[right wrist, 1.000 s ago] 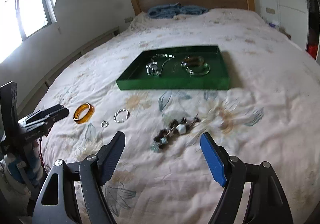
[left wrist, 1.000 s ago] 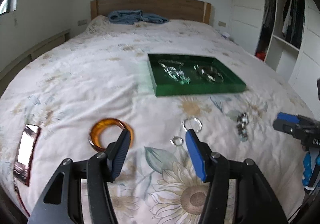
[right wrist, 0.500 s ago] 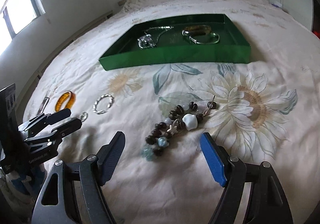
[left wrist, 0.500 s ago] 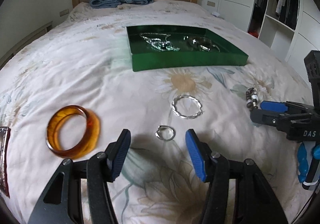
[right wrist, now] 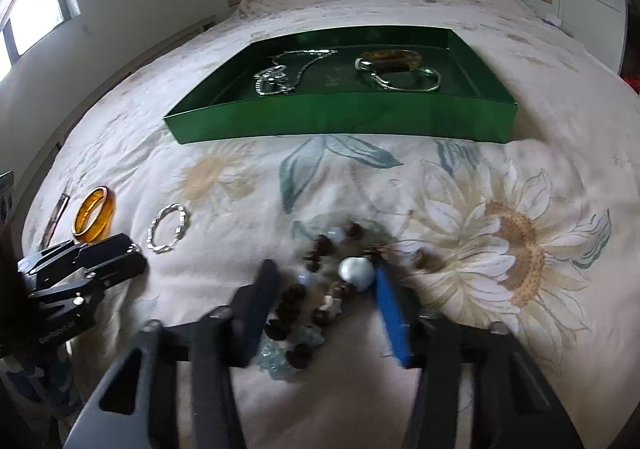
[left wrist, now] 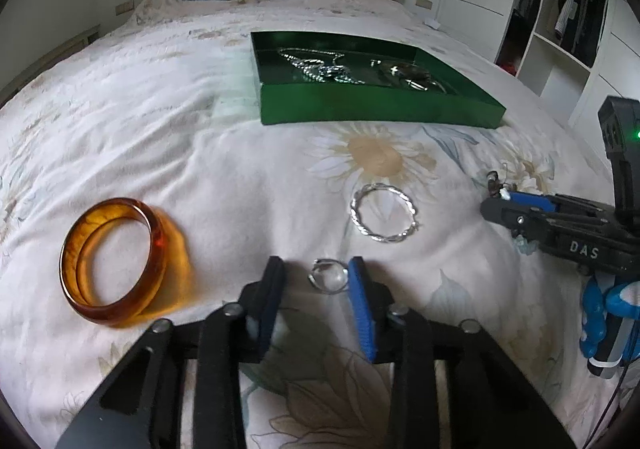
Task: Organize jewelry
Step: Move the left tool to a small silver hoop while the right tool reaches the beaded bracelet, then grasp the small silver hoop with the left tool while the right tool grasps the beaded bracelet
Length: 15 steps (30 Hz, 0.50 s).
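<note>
**Meanwhile, both grippers close in on jewelry lying on the bed**

Down on the flowered bedspread [left wrist: 248, 185], the left gripper [left wrist: 316, 275] has just been narrowing its jaws around a small silver ring [left wrist: 328, 276]. The ring lies between the pads, touching or nearly touching the blue one at 3 o'clock, with a clear gap to the black one at 9 o'clock, so it is not pinched.

From the ring, an amber bangle [left wrist: 116, 261] lies at 9 o'clock, a twisted silver bracelet [left wrist: 384, 213] at 1 o'clock, and the green tray [left wrist: 376, 111], holding chains and bangles, well beyond at 12 o'clock.

The right gripper [right wrist: 324, 277] has likewise been closing, its jaws straddling a beaded bracelet [right wrist: 320, 289] of dark and pale beads. Blur hides whether the pads press on it.
</note>
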{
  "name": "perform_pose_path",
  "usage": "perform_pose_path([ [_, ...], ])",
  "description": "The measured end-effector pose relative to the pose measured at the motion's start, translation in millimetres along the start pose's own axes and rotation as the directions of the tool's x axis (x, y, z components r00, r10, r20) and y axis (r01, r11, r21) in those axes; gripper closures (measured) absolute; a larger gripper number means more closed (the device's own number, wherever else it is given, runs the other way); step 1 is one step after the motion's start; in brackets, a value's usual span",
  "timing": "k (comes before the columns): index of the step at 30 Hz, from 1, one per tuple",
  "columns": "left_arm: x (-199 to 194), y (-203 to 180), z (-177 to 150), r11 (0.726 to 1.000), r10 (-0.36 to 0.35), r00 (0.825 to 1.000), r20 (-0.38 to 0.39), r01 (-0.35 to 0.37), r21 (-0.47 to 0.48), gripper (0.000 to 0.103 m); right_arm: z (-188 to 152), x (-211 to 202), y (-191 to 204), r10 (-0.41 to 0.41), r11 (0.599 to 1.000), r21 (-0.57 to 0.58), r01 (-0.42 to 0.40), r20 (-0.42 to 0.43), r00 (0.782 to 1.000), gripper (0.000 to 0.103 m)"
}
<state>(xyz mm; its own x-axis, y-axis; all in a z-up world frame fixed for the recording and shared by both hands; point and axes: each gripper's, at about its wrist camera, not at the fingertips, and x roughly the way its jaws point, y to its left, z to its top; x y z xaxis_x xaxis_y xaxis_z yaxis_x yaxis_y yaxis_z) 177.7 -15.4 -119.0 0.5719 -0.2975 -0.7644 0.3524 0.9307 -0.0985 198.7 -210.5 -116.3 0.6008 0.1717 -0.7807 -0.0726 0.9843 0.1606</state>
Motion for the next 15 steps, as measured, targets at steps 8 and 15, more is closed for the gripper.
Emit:
perform_pose_path([
  [8,-7,-3,-1,1.000,0.015,1.000,0.009,-0.015,0.003,0.084,-6,-12,-6,0.000,1.000,0.016,0.000,0.011,1.000,0.088],
  [15,-24,-5,-7,1.000,0.020,1.000,0.021,-0.020,-0.005,0.084,-20,-35,-5,0.014,1.000,0.027,-0.015,0.028,1.000,0.088],
])
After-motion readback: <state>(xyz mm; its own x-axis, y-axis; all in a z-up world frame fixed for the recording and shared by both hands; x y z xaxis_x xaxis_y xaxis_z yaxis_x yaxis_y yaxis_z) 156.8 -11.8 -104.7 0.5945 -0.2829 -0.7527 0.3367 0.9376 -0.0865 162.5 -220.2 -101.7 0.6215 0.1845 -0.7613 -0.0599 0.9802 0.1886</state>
